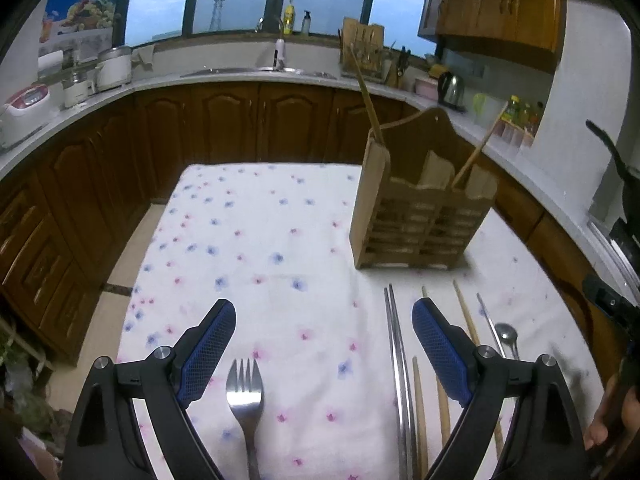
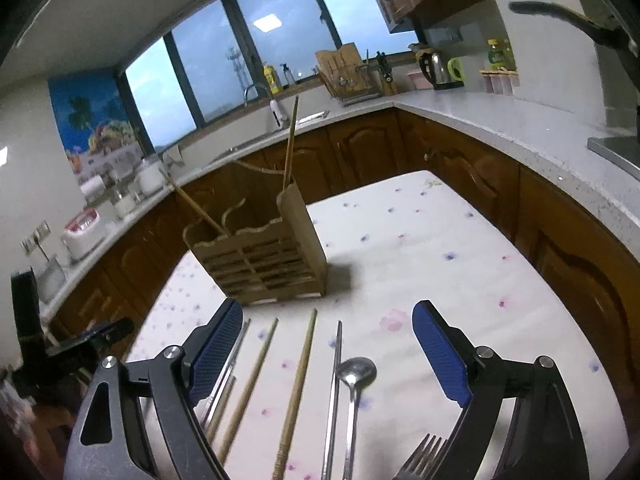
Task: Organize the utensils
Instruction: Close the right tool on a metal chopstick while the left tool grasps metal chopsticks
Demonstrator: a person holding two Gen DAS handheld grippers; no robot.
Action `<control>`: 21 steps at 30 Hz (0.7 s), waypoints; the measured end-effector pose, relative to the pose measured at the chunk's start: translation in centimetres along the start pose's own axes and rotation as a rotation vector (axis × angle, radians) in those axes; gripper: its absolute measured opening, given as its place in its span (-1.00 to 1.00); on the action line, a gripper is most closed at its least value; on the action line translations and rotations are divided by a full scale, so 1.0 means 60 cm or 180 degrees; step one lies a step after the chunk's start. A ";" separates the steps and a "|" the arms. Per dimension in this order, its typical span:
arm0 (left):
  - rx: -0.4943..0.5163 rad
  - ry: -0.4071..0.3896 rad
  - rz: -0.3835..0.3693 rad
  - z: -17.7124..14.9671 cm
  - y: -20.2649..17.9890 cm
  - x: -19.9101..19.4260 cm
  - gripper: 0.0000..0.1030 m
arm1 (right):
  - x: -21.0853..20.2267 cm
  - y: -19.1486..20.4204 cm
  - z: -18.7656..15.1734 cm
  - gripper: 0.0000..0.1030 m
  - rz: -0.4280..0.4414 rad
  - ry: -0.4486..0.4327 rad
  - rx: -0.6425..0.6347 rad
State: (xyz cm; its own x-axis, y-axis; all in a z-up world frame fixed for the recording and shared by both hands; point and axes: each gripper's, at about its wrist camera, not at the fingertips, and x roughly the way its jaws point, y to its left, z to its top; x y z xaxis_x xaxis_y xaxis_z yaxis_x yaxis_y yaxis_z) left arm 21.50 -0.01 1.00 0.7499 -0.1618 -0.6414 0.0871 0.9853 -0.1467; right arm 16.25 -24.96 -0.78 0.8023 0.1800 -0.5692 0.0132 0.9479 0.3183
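Both tools released: left tool (image 1: 323,344), right tool (image 2: 328,344). Fork (image 1: 245,396) near left tool; spoon (image 2: 354,376), chopsticks (image 2: 298,384) near right. Wooden holder (image 1: 420,220) far. Suggest: pinch handles mid-shaft, drop upright.

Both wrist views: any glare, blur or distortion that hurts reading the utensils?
Left wrist view: strong fisheye bowing of the counter; the fork is sharp with a mild sheen, while the right edge is dark and blurred. Right wrist view: same bowing; a ceiling light reflects in the window; the spoon glints but reads clearly; the wooden holder casts a soft shadow to its right.
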 end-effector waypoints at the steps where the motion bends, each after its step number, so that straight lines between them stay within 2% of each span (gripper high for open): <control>1: 0.0007 0.0032 -0.0001 -0.001 -0.002 0.005 0.75 | 0.004 0.001 -0.002 0.72 -0.0009 0.0026 -0.0022; 8: 0.0072 0.0227 0.0014 0.005 -0.013 0.045 0.73 | 0.046 0.005 -0.019 0.69 -0.0059 0.0270 -0.0160; 10: 0.0099 0.0281 0.0041 0.008 -0.016 0.061 0.73 | 0.058 0.006 -0.022 0.57 -0.0075 0.0334 -0.0192; 13: 0.0113 0.0361 0.0052 0.014 -0.020 0.086 0.64 | 0.081 0.006 -0.026 0.28 -0.0102 0.0478 -0.0209; 15: 0.0117 0.0429 0.0027 0.020 -0.025 0.105 0.46 | 0.097 0.005 -0.030 0.06 -0.0118 0.0586 -0.0224; 21: 0.0176 0.0611 -0.0047 0.039 -0.042 0.157 0.21 | 0.132 0.007 -0.034 -0.29 -0.0114 0.0776 -0.0266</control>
State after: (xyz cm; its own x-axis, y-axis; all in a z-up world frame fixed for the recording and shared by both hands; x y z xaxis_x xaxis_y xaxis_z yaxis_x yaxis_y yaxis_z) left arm 29.87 -3.91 -2.93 0.6101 -0.1783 -0.7720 0.1370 0.9834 -0.1189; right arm 21.42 -22.61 -6.71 0.6343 0.1945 -0.7482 -0.0185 0.9714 0.2368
